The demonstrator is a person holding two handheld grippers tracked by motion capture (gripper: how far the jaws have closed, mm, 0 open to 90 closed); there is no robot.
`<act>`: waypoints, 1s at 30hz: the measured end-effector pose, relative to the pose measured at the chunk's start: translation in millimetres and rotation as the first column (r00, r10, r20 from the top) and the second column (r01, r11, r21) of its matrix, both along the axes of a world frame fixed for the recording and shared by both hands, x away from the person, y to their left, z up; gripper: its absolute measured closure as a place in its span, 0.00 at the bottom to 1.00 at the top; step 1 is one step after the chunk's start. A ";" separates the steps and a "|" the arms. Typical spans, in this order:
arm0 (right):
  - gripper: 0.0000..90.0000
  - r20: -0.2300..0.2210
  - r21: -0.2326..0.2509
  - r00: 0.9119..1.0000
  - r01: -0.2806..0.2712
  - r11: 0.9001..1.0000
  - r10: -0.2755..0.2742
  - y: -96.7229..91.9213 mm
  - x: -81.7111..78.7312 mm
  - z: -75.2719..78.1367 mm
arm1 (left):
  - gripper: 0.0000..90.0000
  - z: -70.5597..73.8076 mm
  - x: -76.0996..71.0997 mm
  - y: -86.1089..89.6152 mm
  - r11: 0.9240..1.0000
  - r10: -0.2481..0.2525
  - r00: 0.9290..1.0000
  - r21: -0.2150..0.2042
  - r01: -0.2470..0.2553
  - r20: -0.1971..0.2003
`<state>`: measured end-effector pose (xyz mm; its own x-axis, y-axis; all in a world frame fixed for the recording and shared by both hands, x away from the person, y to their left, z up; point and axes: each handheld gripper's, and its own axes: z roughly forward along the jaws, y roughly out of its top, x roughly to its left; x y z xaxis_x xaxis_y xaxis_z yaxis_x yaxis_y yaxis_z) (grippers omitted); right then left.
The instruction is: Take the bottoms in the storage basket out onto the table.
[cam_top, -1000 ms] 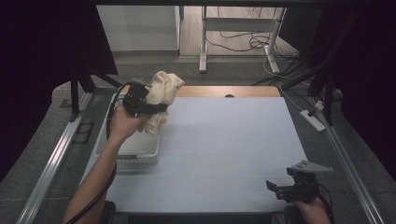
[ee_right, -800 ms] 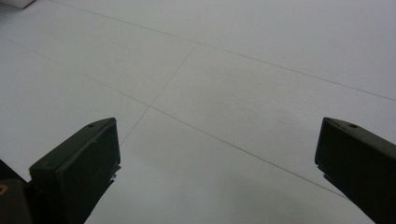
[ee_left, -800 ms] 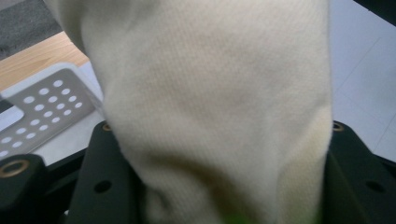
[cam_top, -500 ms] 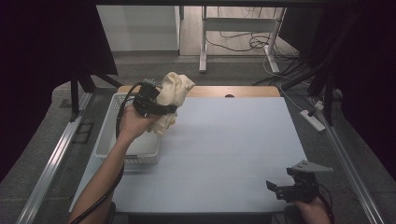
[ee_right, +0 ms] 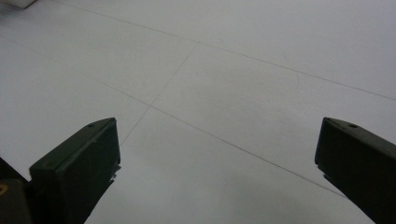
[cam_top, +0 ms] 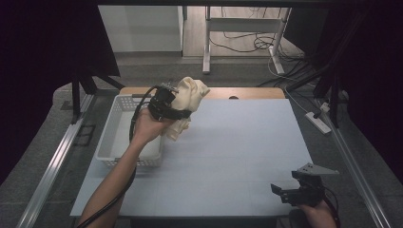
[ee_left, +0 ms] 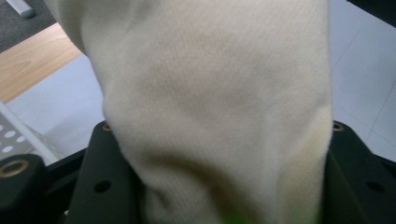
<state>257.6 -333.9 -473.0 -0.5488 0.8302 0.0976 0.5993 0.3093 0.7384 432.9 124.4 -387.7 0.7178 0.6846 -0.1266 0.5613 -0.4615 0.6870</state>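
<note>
From the high view, the left gripper (cam_top: 172, 105) is up in the air with its jaws pinching a soft cream cloth (cam_top: 188, 100), and the cloth hangs in a bunch around and below the jaws. The white basket (cam_top: 110, 137) sits on the bench (cam_top: 237, 156) just behind and to the side of those jaws, and the cloth is out of it, over the bench edge of the basket. So the picking-up part looks done, I think, and what is left is to bring the cloth over the open bench, set it down and let go. The right gripper (cam_top: 295, 189) rests low at the near corner of the bench, far from the cloth. In the left gripper view, the cloth (ee_left: 215, 107) is squeezed between the two black jaws and bulges up right in front of them, hiding most of what lies ahead. A bit of the bench (ee_left: 359, 70) shows past the jaws on one side, and a piece of the basket (ee_left: 14, 135) peeks in at the other. In the right gripper view, the right gripper (ee_right: 217, 165) has its jaws spread wide with nothing between them, and only flat bench (ee_right: 224, 79) lies ahead. This hand has not joined in yet, so its job, maybe helping to lay the cloth flat, looks like it is still to come.
</note>
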 end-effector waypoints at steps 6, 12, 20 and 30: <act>0.00 -0.001 0.000 1.000 -0.001 1.000 0.001 0.1 0.0 0.0 | 0.53 -6.2 1.1 -10.7 1.000 -0.015 1.000 0.007 0.015 -0.006; 0.00 -0.002 -0.005 1.000 0.000 1.000 0.000 0.3 0.2 -0.2 | 0.53 -15.2 1.6 -22.5 0.999 -0.030 0.999 0.015 0.030 -0.012; 0.00 -0.005 -0.007 1.000 -0.002 1.000 0.002 0.6 0.5 -0.4 | 0.53 -25.7 2.8 -37.9 0.998 -0.051 0.998 0.020 0.051 -0.025; 0.00 -0.012 -0.009 1.000 -0.010 1.000 0.010 1.3 0.8 -0.7 | 0.52 -38.2 6.0 -48.6 0.998 -0.053 0.998 0.018 0.054 -0.041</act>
<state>258.5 -332.7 -473.7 -0.5557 0.8257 0.0969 0.6051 0.3217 0.7283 438.9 75.8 -425.9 0.7479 0.6480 -0.1440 0.5629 -0.5042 0.6549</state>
